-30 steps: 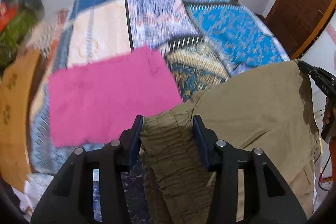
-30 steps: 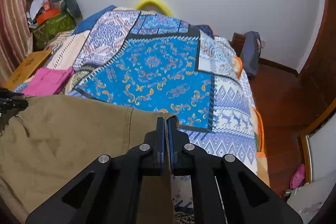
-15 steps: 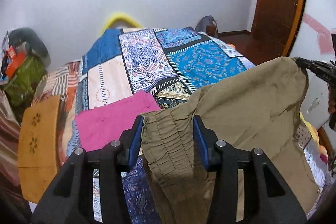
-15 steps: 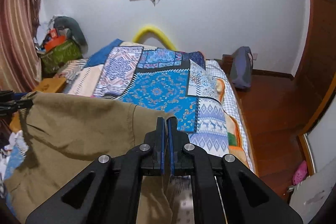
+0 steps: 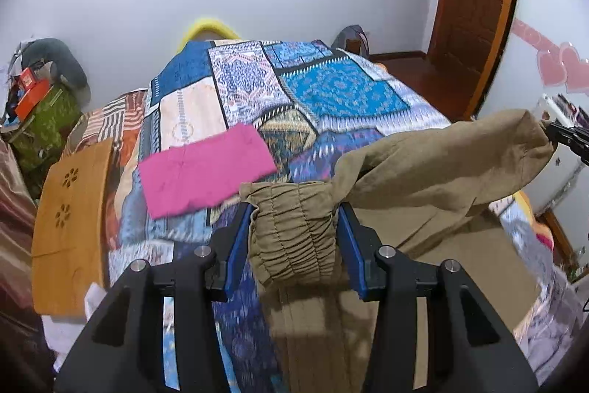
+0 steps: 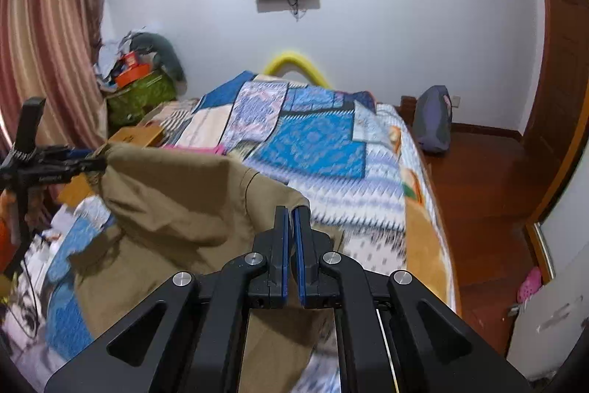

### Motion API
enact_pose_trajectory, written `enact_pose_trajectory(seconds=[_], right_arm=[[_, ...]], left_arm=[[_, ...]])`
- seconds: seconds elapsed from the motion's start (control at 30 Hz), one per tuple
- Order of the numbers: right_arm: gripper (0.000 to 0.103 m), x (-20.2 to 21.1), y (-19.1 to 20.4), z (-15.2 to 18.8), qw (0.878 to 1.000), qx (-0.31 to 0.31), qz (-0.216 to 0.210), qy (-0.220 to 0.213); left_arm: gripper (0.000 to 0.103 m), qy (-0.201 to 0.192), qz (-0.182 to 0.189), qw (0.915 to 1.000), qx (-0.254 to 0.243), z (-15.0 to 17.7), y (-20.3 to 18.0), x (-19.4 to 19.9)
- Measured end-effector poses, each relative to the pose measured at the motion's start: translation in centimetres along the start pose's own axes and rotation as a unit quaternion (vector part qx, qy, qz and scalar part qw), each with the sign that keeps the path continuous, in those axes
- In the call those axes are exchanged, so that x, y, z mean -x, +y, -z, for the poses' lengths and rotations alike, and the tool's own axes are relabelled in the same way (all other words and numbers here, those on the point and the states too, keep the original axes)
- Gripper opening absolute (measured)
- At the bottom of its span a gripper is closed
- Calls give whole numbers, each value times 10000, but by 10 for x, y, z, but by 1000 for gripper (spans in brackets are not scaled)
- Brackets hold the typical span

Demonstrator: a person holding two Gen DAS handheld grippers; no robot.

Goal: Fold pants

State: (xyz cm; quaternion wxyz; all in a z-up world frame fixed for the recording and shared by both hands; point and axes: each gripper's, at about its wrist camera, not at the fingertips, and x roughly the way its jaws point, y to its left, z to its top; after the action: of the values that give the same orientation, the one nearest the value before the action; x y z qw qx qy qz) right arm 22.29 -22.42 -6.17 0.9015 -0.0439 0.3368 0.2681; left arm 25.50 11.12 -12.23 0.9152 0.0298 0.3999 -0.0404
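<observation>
left gripper (image 5: 294, 227) pinching pants (image 5: 423, 172) waistband | right gripper (image 6: 291, 227) pressed together on fabric edge

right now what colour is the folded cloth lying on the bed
Bright pink folded cloth, clearest in the left wrist view.

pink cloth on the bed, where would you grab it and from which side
Take the pink cloth by its near long edge, coming in from the foot of the bed. It lies flat and folded on the quilt, so that edge is the closest free lip. Both tools already hold the olive pants.
</observation>
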Motion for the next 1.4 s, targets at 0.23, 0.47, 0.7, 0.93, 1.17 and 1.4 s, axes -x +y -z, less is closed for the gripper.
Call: enact_pose_trajectory(seconds=[0.23,0.47,0.7,0.93,1.17,1.4], right_arm=[[3,14,12,42,9994,-76,-49,329],[3,18,10,87,9968,-326,-3,728],[3,21,26,114,9932,-111,52,1161],[22,39,42,121,9905,335,482,1243],[35,55,59,108,9945,393,381,898],[53,39,96,102,9955,669,27,665]], left_arm=[[46,100,-2,9997,-201,51,-15,26],[47,453,19,9988,-199,94,-18,24],[47,543,-113,9982,-220,119,-17,34],[47,221,-224,9991,-294,114,-20,65],[65,223,-83,9964,-810,109,-58,70],[72,479,-237,9842,-1689,124,-106,44]])
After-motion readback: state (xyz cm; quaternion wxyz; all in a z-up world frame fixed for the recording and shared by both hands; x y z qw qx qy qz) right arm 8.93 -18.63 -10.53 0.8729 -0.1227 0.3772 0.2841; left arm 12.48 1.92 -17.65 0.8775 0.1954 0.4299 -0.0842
